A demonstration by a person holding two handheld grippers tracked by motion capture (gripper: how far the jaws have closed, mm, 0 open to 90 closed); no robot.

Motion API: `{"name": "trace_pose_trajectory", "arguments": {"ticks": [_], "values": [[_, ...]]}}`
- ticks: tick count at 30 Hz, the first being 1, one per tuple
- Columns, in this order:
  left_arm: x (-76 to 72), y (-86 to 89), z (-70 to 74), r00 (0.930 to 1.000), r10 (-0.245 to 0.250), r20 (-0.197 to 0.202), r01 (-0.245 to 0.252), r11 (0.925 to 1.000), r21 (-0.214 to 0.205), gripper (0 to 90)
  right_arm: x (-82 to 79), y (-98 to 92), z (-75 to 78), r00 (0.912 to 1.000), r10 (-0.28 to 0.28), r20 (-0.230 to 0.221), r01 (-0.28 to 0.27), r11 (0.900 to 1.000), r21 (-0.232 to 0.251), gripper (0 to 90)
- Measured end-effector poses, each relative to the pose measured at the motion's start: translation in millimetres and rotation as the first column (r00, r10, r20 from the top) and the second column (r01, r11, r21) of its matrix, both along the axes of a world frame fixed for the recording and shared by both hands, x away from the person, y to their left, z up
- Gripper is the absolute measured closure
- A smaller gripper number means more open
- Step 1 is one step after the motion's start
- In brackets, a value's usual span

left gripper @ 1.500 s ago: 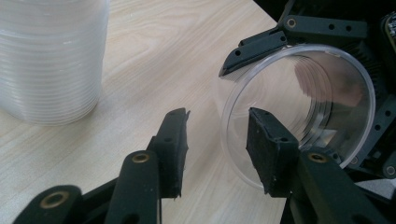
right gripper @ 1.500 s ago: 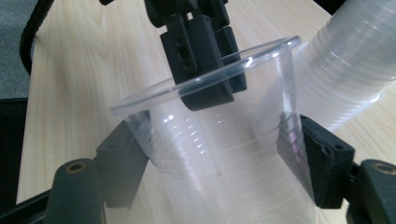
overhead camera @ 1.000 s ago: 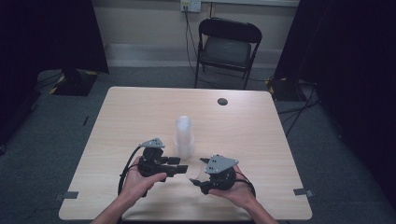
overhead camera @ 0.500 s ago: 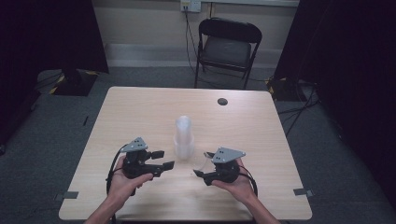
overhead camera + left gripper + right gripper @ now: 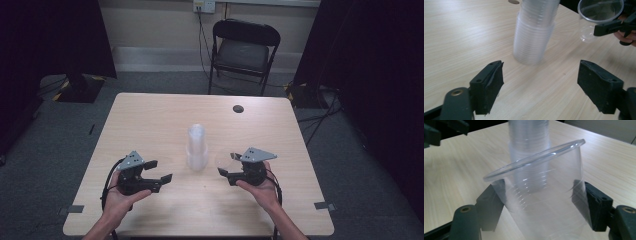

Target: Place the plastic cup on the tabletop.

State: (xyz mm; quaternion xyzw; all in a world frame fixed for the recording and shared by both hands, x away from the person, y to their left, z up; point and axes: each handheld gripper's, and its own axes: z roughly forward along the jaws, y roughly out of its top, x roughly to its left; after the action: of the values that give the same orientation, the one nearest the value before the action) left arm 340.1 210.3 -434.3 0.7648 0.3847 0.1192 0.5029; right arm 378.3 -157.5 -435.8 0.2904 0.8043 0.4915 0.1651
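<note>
Both grippers apart now: left gripper [image 5: 159, 171] fingers freshly spread, empty; right gripper [image 5: 226, 164] gripping one cup [image 5: 541, 195] beside one stack [image 5: 197, 148].

High view down over the table [image 5: 150, 115]; both gripper views low, close, sharing the cup stack [image 5: 534, 30].

The counter [image 5: 150, 120] is a light wood-grain rectangle on a grey carpeted floor [image 5: 60, 135]. A small dark round disc [image 5: 238, 108] lies on the counter near its 1 o'clock corner. A black folding chair [image 5: 243, 52] stands beyond the counter at 12 o'clock, facing it. A wall socket [image 5: 204, 5] with trailing cables sits above the chair. Black curtains [image 5: 50, 35] hang at 10 and 2 o'clock.
</note>
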Motion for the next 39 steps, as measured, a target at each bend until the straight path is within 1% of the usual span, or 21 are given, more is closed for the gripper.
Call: {"name": "trace_pose_trajectory", "arguments": {"ticks": [3,4,5,8,10,13,14,16,18,20,22,23,26,30,31,33,34,35,37,38,39], "values": [[-0.5,3.4,0.1,0.9999,0.015,0.0,-0.015,0.9998,0.012,17.7,7.3,-3.6,1.8,0.9995,-0.028,-0.012,0.029,0.9992,0.028,27.1],[-1.2,4.3,0.2,0.9995,0.031,0.005,-0.031,0.9994,0.017,17.7,9.3,-4.4,2.1,0.9992,-0.035,-0.018,0.036,0.9986,0.038,27.1],[-1.8,5.2,0.2,0.9994,0.035,0.008,-0.035,0.9992,0.021,17.7,13.0,-5.5,2.1,0.9986,-0.047,-0.023,0.049,0.9971,0.058,27.1],[-2.7,8.6,0.5,0.9992,0.04,0.007,-0.04,0.999,0.018,18.1,21.2,-8.1,-0.1,0.9968,-0.071,-0.036,0.074,0.9931,0.091,27.1],[-3.3,11.2,-0.6,0.9989,0.046,0.01,-0.046,0.9989,0.012,18.2,27.1,-10.0,-4.5,0.9948,-0.089,-0.05,0.093,0.9917,0.088,27.1],[-4.7,13.4,-3.6,0.9985,0.053,0.013,-0.053,0.9984,0.021,18.2,32.7,-12.7,-9.8,0.9919,-0.105,-0.072,0.111,0.9898,0.089,27.0],[-5.3,13.6,-5.3,0.9982,0.058,0.015,-0.058,0.9981,0.021,18.2,33.7,-13.3,-10.3,0.9918,-0.107,-0.07,0.113,0.9896,0.088,27.1],[-5.3,14.4,-6.2,0.9983,0.057,0.012,-0.057,0.9979,0.03,18.2,36.2,-14.9,-10.4,0.99,-0.119,-0.076,0.126,0.9865,0.104,27.1],[-4.2,15.3,-8.9,0.9979,0.065,-0.002,-0.065,0.9977,0.02,18.2,37.8,-15.4,-10.7,0.9884,-0.131,-0.076,0.139,0.984,0.111,27.1],[-3.6,15.9,-10.0,0.9977,0.068,-0.003,-0.068,0.9975,0.021,18.2,40.2,-15.7,-12.0,0.9866,-0.139,-0.085,0.149,0.982,0.117,27.1],[-3.4,16.4,-10.2,0.9977,0.068,-0.002,-0.068,0.9975,0.021,18.2,43.2,-15.2,-11.6,0.9857,-0.146,-0.084,0.154,0.9827,0.102,27.1],[-3.1,17.3,-10.2,0.9973,0.073,-0.005,-0.073,0.9973,0.01,18.2,45.3,-15.4,-10.8,0.9855,-0.149,-0.081,0.157,0.9821,0.104,27.1],[-2.8,18.4,-10.3,0.9967,0.082,-0.002,-0.081,0.9966,0.011,18.3,52.3,-14.3,-7.9,0.9838,-0.16,-0.081,0.168,0.9789,0.115,27.1],[-1.8,18.2,-11.9,0.997,0.078,0.0,-0.078,0.9969,0.014,19.1,62.9,-11.6,-4.7,0.9814,-0.173,-0.082,0.183,0.9758,0.121,27.1],[-1.8,18.2,-11.9,0.997,0.078,0.0,-0.078,0.9969,0.014,19.2,65.6,-11.1,-3.7,0.9804,-0.179,-0.083,0.188,0.9746,0.121,27.1],[-1.2,17.2,-12.5,0.9974,0.072,-0.005,-0.072,0.9972,0.021,19.2,72.2,-10.3,-2.6,0.9767,-0.19,-0.1,0.202,0.9706,0.131,27.2],[-1.2,17.2,-12.5,0.9974,0.072,-0.005,-0.072,0.9972,0.021,19.2,72.2,-10.3,-2.6,0.9767,-0.19,-0.1,0.202,0.9706,0.131,27.2],[-1.0,16.8,-12.7,0.9976,0.069,-0.003,-0.069,0.9973,0.024,19.3,78.4,-9.5,-3.1,0.973,-0.2,-0.115,0.215,0.9668,0.138,27.2],[-0.9,16.2,-13.1,0.9978,0.067,-0.001,-0.067,0.9974,0.027,19.6,83.7,-8.4,-5.0,0.9707,-0.207,-0.122,0.223,0.9649,0.139,27.1],[-0.9,16.2,-13.1,0.9978,0.067,-0.001,-0.067,0.9974,0.027,19.8,83.7,-8.4,-5.0,0.9707,-0.207,-0.122,0.223,0.9649,0.139,27.1],[-0.4,16.6,-13.2,0.9979,0.065,-0.001,-0.065,0.9975,0.029,19.8,90.4,-6.8,-8.9,0.9665,-0.22,-0.132,0.236,0.9633,0.127,27.0]]}}
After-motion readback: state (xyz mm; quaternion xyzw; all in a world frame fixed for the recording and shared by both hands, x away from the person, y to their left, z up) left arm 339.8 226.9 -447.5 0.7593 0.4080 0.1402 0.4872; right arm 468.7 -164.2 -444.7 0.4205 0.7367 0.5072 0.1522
